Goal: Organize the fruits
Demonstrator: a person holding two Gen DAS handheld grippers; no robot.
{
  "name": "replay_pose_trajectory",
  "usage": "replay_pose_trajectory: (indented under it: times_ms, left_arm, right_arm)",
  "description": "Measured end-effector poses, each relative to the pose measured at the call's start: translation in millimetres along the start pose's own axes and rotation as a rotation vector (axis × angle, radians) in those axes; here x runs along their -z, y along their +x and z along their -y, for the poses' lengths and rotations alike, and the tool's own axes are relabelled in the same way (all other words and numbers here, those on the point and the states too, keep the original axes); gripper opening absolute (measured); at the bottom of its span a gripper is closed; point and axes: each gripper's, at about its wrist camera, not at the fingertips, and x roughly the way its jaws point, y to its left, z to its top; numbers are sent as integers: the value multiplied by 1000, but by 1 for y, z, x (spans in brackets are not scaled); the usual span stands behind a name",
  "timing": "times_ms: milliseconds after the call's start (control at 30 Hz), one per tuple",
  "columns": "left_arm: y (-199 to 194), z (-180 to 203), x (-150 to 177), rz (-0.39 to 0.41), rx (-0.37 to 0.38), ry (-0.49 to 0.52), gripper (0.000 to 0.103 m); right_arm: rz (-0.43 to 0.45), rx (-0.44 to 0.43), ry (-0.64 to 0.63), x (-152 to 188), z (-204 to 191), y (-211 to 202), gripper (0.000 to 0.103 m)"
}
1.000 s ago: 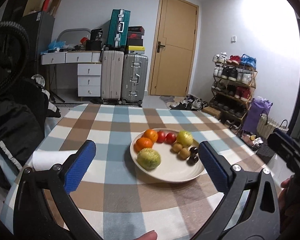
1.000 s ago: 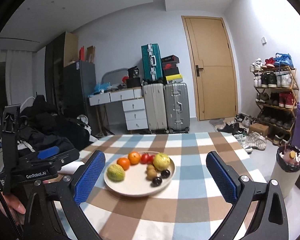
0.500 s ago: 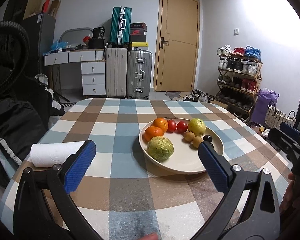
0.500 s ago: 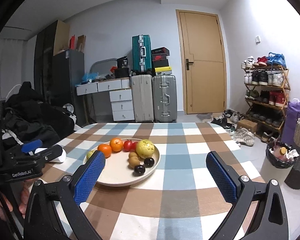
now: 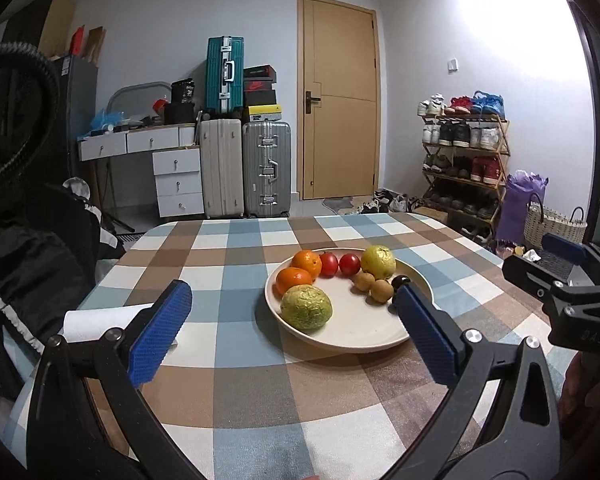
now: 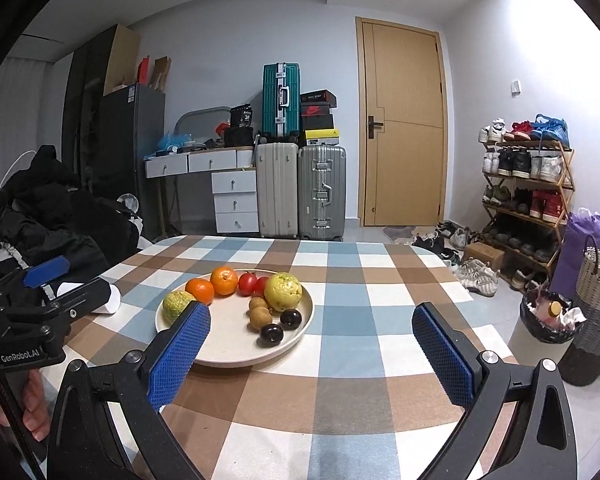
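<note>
ahead of both spread grippers (image 5: 296, 332) (image 6: 310, 354) sits the fruit plate (image 6: 228, 350)

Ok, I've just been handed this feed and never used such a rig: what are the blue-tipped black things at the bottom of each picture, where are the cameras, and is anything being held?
Those are hand-held grippers, one in each of a person's hands. Each carries a wide-angle camera looking forward along its two blue-padded fingers. In the left wrist view you see the left gripper up close, with the right one off to the side; the right wrist view shows the right gripper.

Both stand open and hold nothing.

On the checked tablecloth sits a cream plate with the fruit: two oranges, two red tomatoes, a green fruit, a yellow-green fruit, two small brown fruits and two dark ones. A white paper roll lies left of the plate.
</note>
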Motion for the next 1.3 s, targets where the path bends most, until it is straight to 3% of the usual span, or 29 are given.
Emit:
replay_pose_trajectory:
  times_ms: [1300]
  left_arm:
    - [0, 0, 1, 2, 7, 7, 102]
  right_arm:
    - [3, -14, -4, 1, -3, 0, 103]
